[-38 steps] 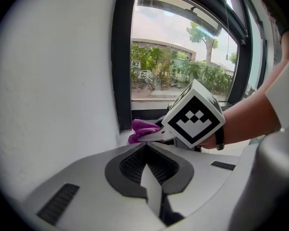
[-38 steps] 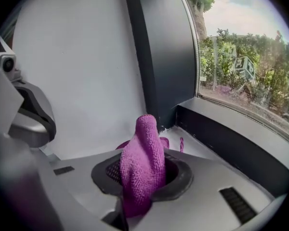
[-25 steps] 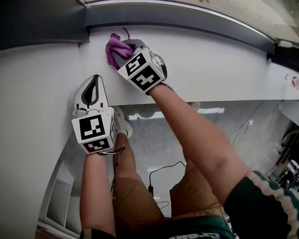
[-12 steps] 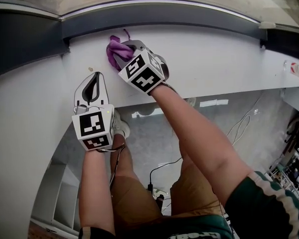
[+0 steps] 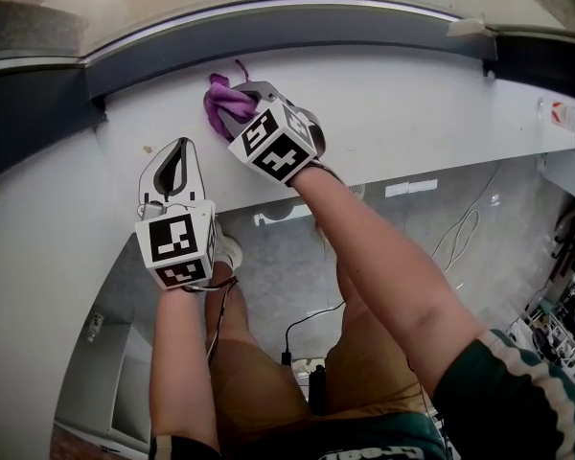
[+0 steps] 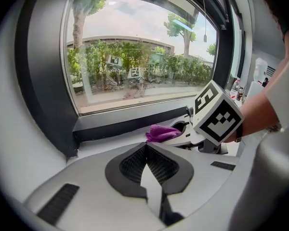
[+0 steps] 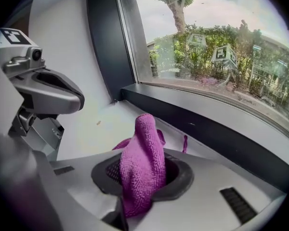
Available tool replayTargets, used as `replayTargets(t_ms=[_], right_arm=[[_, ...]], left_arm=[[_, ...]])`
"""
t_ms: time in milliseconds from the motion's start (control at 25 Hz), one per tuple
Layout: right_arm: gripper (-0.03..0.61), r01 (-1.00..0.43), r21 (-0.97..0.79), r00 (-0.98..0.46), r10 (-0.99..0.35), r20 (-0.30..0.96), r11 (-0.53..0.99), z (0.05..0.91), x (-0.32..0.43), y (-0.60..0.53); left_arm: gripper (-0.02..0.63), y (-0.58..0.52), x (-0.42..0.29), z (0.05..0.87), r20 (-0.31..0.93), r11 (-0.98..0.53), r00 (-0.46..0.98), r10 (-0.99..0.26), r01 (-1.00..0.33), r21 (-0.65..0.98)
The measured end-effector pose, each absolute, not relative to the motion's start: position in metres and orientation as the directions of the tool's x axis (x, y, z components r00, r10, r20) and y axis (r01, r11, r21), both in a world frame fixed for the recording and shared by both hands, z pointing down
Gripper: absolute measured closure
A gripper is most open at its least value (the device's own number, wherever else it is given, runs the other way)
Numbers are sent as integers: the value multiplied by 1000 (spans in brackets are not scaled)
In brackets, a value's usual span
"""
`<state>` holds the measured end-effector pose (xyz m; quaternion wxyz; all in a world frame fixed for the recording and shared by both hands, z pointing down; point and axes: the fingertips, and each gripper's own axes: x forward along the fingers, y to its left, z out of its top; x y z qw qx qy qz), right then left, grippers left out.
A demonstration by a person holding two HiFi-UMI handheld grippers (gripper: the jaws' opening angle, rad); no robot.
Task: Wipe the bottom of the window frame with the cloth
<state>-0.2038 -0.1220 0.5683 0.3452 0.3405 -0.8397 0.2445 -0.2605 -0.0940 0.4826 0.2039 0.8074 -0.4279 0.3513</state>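
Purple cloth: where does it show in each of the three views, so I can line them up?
Head view: the purple cloth is upper centre-left, at the tip of the right claw.
Left gripper view: the cloth is just right of centre, beside the right claw.
Right gripper view: the cloth is bottom centre, clamped between the jaws.
Shared landmark: the dark bottom rail of the window frame, just beyond the cloth.

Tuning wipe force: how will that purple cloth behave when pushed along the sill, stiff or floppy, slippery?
Probably floppy: the purple cloth bunches and folds between the jaws of the right hand-held gripper. Likely light: it is a small, thin wad. Its nubby pile should drag on the sill, not slide.
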Motion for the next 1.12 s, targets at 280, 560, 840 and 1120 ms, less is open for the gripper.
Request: replayTargets(t_ms=[280,560,840,1120], right_arm=[[482,-770,-176,-504,-415,757,613,570,-162,-113],[482,-796,-177,-485,-435,759,579,571,-121,-104],[482,-818,-170,-465,-458,757,550,572,-73,-99],[482,-835,-161,-447,-477,757,527,570,-33,-95]], left_arm=[[606,-95,-222,482,741,-594,419,-525,-804,33],[606,-93,-179,482,731,-637,450,-512,-770,27],[606,-89,-132,486,727,-670,478,-493,-741,33],[606,-83,-91,492,730,-698,497,-469,-715,39]])
